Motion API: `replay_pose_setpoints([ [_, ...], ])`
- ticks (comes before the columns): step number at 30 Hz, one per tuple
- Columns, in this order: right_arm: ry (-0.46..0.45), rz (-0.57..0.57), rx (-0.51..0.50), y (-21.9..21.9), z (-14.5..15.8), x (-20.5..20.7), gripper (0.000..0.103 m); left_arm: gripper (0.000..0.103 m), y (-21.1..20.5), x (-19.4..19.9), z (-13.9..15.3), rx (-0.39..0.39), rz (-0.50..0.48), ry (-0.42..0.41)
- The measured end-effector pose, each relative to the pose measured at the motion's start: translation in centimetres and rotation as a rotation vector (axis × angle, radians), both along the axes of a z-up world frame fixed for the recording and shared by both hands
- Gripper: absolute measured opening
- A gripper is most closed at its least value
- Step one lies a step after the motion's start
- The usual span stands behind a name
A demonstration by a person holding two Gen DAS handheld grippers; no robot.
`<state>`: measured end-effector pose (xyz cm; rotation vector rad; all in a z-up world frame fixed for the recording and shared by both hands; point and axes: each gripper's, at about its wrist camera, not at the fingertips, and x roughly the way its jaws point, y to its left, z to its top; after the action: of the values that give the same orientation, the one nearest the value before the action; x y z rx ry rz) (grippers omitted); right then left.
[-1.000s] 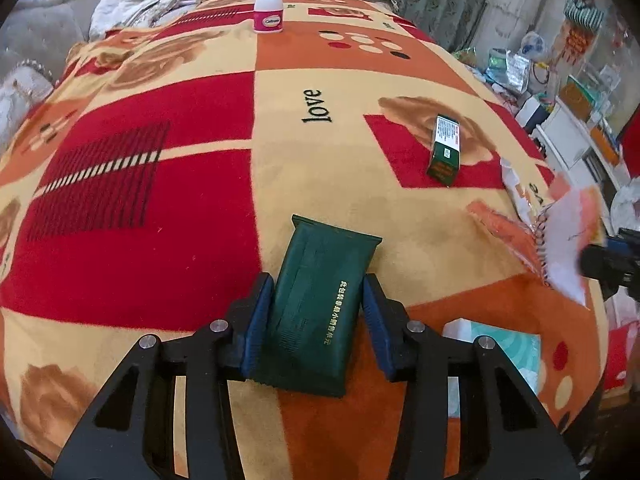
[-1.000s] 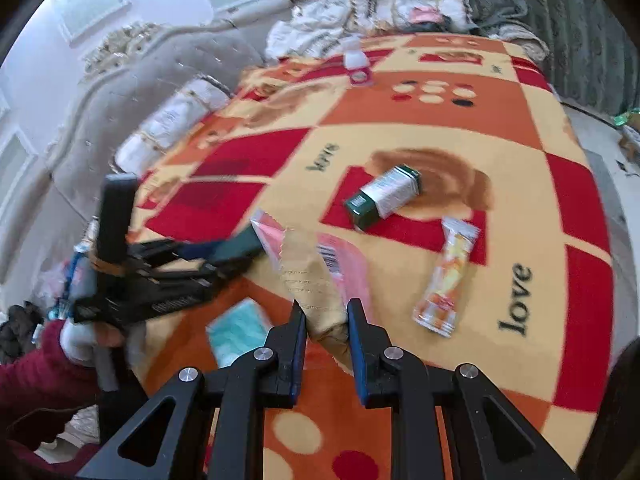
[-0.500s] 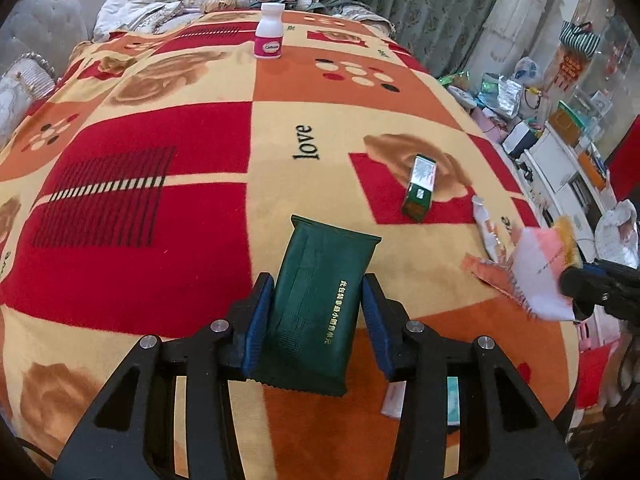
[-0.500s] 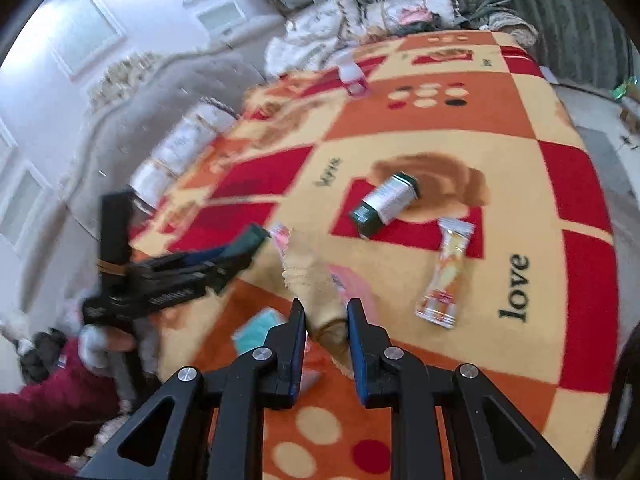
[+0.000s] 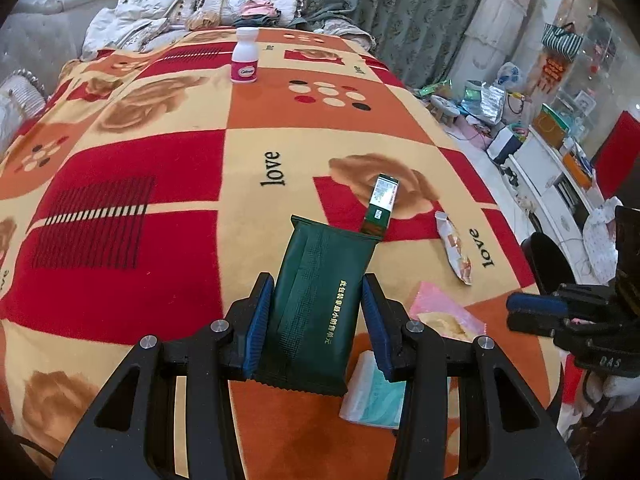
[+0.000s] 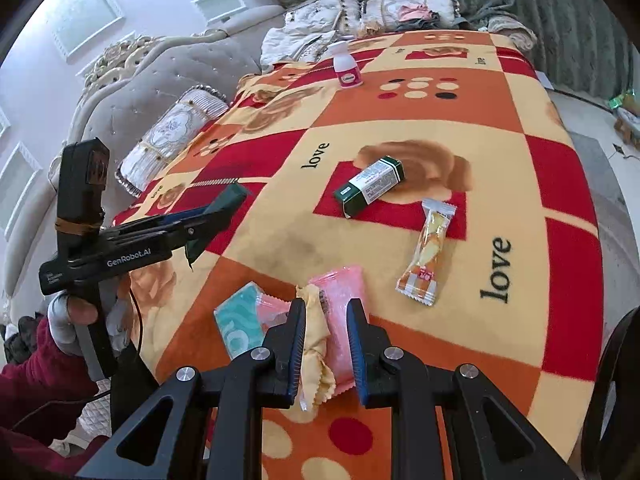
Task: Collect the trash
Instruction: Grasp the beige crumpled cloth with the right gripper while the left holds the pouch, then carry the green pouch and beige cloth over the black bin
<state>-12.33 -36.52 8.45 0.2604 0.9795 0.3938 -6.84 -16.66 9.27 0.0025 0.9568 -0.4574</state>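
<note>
My left gripper (image 5: 318, 312) is shut on a dark green tissue pack (image 5: 320, 304) and holds it above the blanket; it also shows at the left of the right wrist view (image 6: 216, 216). My right gripper (image 6: 326, 320) has its jaws apart around a pink and yellow wrapper (image 6: 332, 320) that now rests on the blanket, also seen in the left wrist view (image 5: 444, 316). A teal tissue pack (image 6: 238, 324) lies beside it. A green and white box (image 6: 370, 186), an orange snack wrapper (image 6: 426, 256) and a white bottle with a pink label (image 6: 347, 66) lie farther out.
The bed is covered by a red, orange and cream blanket (image 5: 160, 160). Pillows (image 5: 248, 4) lie at the far end and a bolster (image 6: 172, 132) at the left. The bed edge drops off on the right toward a cluttered floor (image 5: 500, 120).
My right gripper has lowered the pink and yellow wrapper onto the blanket near the teal pack and its jaws have opened. My left gripper still holds the green pack and has drifted slightly.
</note>
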Motion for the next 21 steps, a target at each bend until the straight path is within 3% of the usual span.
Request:
replay_pose_setpoints([
  [2,0.013,0.018,0.006,0.2,-0.1,-0.2,0.034,0.042,-0.1,0.0,-0.1,0.000,0.000,0.006],
  [3,0.018,0.030,0.000,0.5,-0.3,-0.4,0.049,0.042,-0.2,-0.1,-0.2,-0.001,-0.001,0.009],
  [4,0.018,0.037,-0.005,0.7,-0.4,-0.5,0.050,0.042,-0.2,-0.1,-0.2,-0.001,-0.001,0.010],
  [8,0.030,0.033,-0.106,2.2,-1.9,-0.6,0.049,0.042,-0.4,-0.3,-0.3,0.000,-0.005,0.013],
  [10,0.022,0.027,-0.121,2.4,-2.4,-0.4,0.042,0.042,-0.4,-0.4,-0.4,0.003,-0.009,0.014],
  [17,0.002,0.105,-0.240,4.9,-3.0,0.0,0.037,0.042,-0.2,-0.3,-0.5,-0.008,-0.001,0.022],
  [21,-0.013,0.122,-0.347,5.8,-3.9,0.1,0.019,0.042,-0.4,-0.7,0.1,-0.010,-0.013,0.009],
])
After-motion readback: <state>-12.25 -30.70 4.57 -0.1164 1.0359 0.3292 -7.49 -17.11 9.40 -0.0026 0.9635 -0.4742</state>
